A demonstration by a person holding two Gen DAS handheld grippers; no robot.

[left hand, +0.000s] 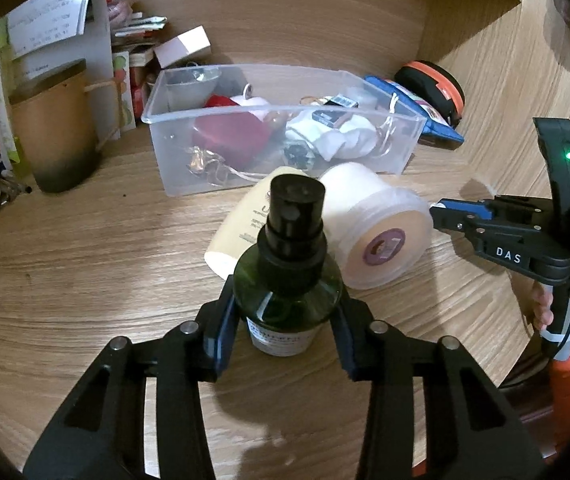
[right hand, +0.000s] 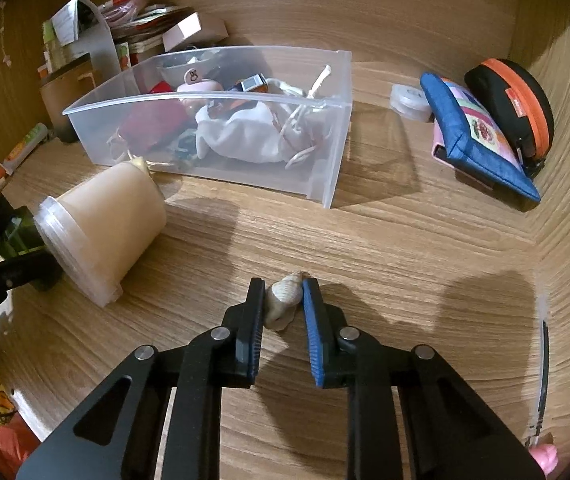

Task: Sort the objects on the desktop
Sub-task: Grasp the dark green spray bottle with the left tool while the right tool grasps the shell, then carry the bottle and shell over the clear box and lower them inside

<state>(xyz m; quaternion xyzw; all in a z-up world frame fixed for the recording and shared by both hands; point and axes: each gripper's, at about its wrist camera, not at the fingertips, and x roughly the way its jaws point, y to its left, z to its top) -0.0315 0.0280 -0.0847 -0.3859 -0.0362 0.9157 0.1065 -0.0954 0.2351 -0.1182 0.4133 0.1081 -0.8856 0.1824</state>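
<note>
The left gripper (left hand: 285, 320) is clamped on a dark green spray bottle (left hand: 287, 280), its blue pads pressing the round body from either side just above the pale label, the bottle standing over the wooden desk (left hand: 85, 260) with the black pump cap on top. Its long axis runs upright, cap toward the ceiling, perhaps tilted a touch toward the clear plastic bin (left hand: 277, 152) behind it. To my eye the bottle looks like glass or hard plastic, stiff and smooth, so it could slip if squeezed lightly; the wide body seems the right place to hold it, not the narrow neck, and I would guess it has some weight if there is liquid inside, which I cannot tell. The right gripper (right hand: 283, 300) is closed around a small pale shell-like object (right hand: 283, 298) low on the desk, the jaws nearly together at its sides; it seems light, hard and brittle, best pinched gently across its middle. Its long axis lies roughly along the fingers, the narrower tip pointing away toward the bin. Beside the bottle, a cream jar (left hand: 377, 236) and a yellowish tube (left hand: 241, 228) lie on their sides, the jar's lid facing the left gripper.
</note>
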